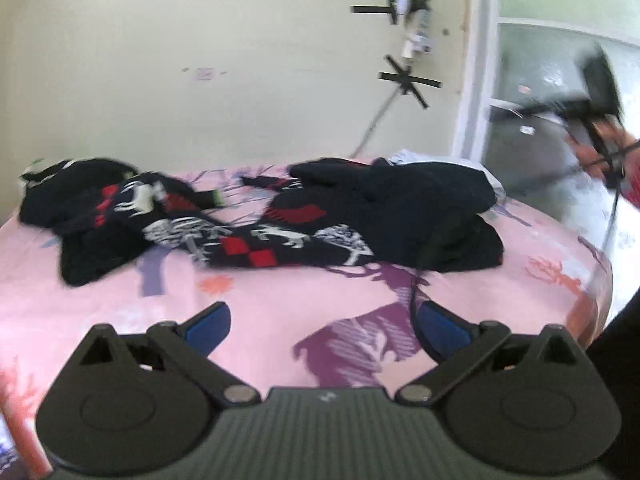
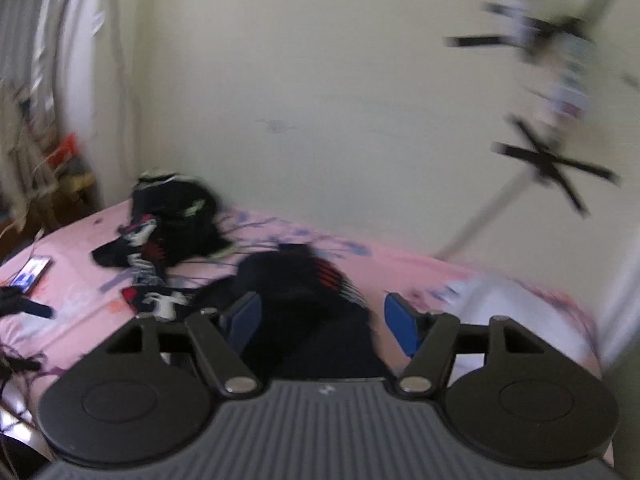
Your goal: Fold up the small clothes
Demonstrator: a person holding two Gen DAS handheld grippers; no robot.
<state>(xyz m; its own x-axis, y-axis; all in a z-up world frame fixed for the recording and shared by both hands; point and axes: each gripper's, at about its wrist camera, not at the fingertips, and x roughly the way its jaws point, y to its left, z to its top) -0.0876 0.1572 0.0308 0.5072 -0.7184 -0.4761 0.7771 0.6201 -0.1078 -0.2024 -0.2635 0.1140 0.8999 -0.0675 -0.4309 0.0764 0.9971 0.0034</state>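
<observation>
A heap of dark navy small clothes with red and white animal patterns (image 1: 256, 236) lies across the pink bed sheet (image 1: 264, 320). A plain dark piece (image 1: 424, 208) lies at its right. My left gripper (image 1: 320, 324) is open and empty, above the sheet in front of the heap. My right gripper (image 2: 320, 320) is open, its blue pads (image 2: 400, 328) either side of a dark garment (image 2: 304, 300) below; contact cannot be told. The right gripper also shows in the left wrist view (image 1: 600, 92), held high at the right. More dark clothes (image 2: 172, 216) lie at the far left.
A phone (image 2: 32, 272) lies on the sheet at the left edge. A pole taped to the wall (image 1: 404, 76) stands behind the bed. A window frame (image 1: 476, 80) is at the right. A white cloth (image 2: 508, 308) lies at the bed's right side.
</observation>
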